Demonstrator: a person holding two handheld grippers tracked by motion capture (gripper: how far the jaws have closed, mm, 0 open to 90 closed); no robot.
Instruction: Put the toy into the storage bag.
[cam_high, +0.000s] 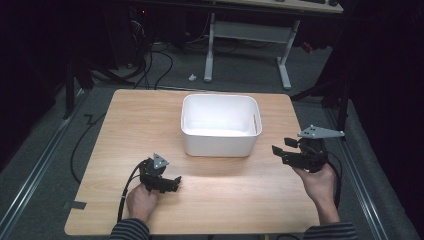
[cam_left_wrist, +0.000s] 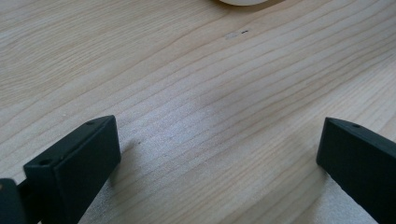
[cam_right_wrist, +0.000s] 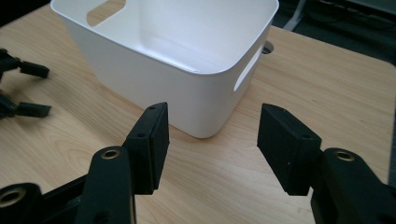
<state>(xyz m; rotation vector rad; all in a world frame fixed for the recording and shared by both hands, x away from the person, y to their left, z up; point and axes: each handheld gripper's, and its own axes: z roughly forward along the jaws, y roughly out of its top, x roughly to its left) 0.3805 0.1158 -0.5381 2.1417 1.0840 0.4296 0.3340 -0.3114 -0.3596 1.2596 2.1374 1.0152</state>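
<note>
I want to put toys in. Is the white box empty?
Empty. The white box stands upright, and its inside looks bare.

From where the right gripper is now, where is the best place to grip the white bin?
Probably the white bin by its thin rim above the handle slot, coming from the right gripper side: the wall there is upright and near.

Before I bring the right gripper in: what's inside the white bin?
The white bin looks empty: the high view shows bare white floor, and the right gripper view shows clean inner walls and handle slots. The strip of floor just behind its near wall is hidden, so something small there could go unseen.
</note>
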